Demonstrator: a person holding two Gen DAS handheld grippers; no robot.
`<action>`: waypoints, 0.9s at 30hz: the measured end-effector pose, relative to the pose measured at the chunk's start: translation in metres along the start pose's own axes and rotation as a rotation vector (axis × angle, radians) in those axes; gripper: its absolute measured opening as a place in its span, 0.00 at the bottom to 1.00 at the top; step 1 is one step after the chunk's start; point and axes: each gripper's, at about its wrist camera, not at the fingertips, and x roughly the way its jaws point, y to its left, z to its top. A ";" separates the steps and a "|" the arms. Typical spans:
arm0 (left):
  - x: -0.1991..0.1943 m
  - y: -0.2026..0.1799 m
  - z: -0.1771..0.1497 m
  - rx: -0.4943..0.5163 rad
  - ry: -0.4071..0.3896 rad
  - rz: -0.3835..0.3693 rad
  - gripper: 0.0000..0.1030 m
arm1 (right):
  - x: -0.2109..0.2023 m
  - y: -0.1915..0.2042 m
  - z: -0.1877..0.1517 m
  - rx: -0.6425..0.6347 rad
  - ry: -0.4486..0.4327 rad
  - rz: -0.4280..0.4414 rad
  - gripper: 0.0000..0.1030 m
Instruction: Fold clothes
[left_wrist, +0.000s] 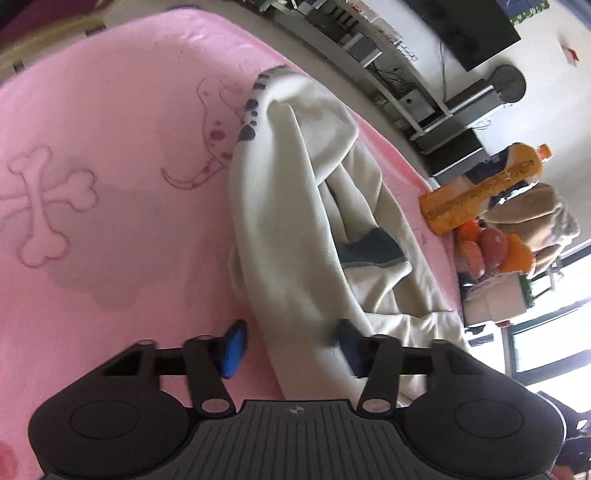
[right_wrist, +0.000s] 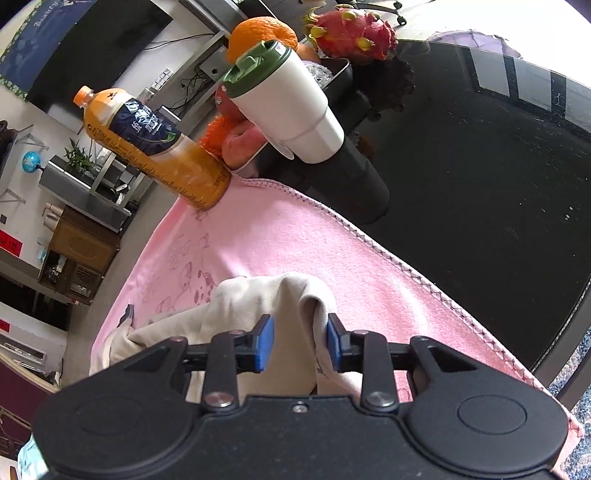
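A cream garment (left_wrist: 295, 206) with a dark blue patterned edge lies crumpled on a pink blanket (left_wrist: 110, 203). My left gripper (left_wrist: 290, 345) is open, its blue-padded fingers (left_wrist: 232, 349) straddling the near end of the garment. In the right wrist view the same cream garment (right_wrist: 258, 295) bunches up between the fingers. My right gripper (right_wrist: 300, 343) is open, with a fold of cloth standing between its blue pads (right_wrist: 264, 345). The pink blanket (right_wrist: 295, 243) lies under it.
An orange juice bottle (right_wrist: 155, 147) lies at the blanket's far edge. A white tumbler with a green lid (right_wrist: 288, 103) stands on the black glass table (right_wrist: 480, 184). A tray of fruit (right_wrist: 258, 40) with a dragon fruit (right_wrist: 351, 31) sits behind. The bottle (left_wrist: 484, 188) and fruit (left_wrist: 491, 247) show in the left wrist view.
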 end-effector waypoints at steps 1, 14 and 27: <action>0.000 0.001 -0.001 -0.016 0.012 -0.040 0.34 | 0.000 0.000 0.000 0.000 0.000 0.002 0.30; -0.009 -0.031 0.001 0.149 -0.025 -0.106 0.35 | 0.002 0.000 0.000 0.019 0.008 0.020 0.32; 0.017 -0.019 0.018 0.041 0.057 -0.108 0.03 | 0.006 -0.008 0.000 0.049 0.036 0.001 0.32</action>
